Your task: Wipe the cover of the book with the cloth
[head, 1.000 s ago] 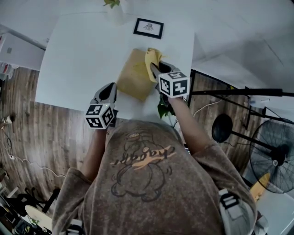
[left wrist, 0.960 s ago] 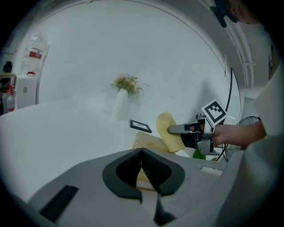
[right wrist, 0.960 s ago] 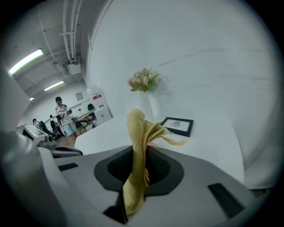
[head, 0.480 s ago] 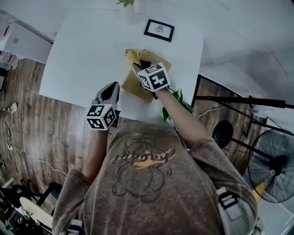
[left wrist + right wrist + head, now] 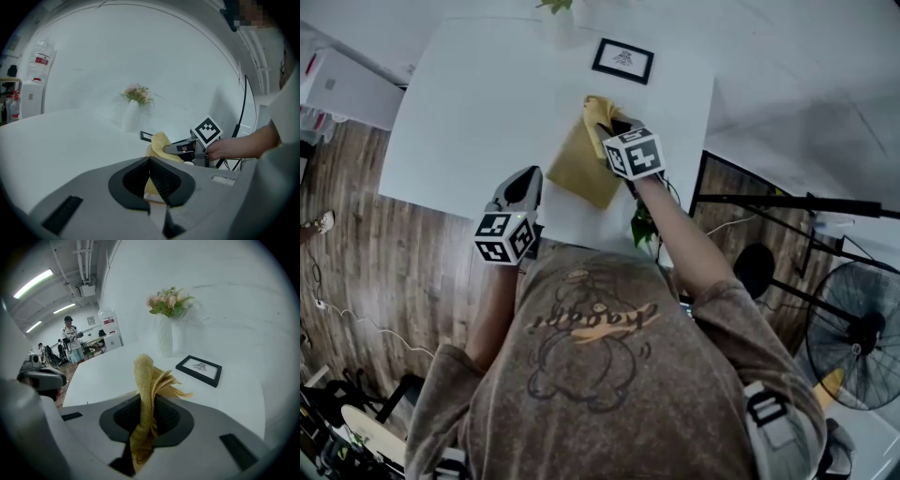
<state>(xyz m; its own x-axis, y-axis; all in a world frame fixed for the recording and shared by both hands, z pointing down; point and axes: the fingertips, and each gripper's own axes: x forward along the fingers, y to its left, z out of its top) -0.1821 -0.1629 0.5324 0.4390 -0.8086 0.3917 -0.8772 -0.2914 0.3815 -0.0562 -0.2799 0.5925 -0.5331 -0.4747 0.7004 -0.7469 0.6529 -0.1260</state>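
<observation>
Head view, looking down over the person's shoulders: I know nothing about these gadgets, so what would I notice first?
A yellow cloth stands out, pinched in the right hand-held gripper over the far end of a tan book on the white table. Beyond it stand a black picture frame and a vase of flowers. The left hand-held gripper hovers shut and empty by the table's near edge.

Open tabletop (image 5: 469, 112) left; frame (image 5: 622, 60), vase (image 5: 165, 338) beyond book (image 5: 581, 164)
</observation>
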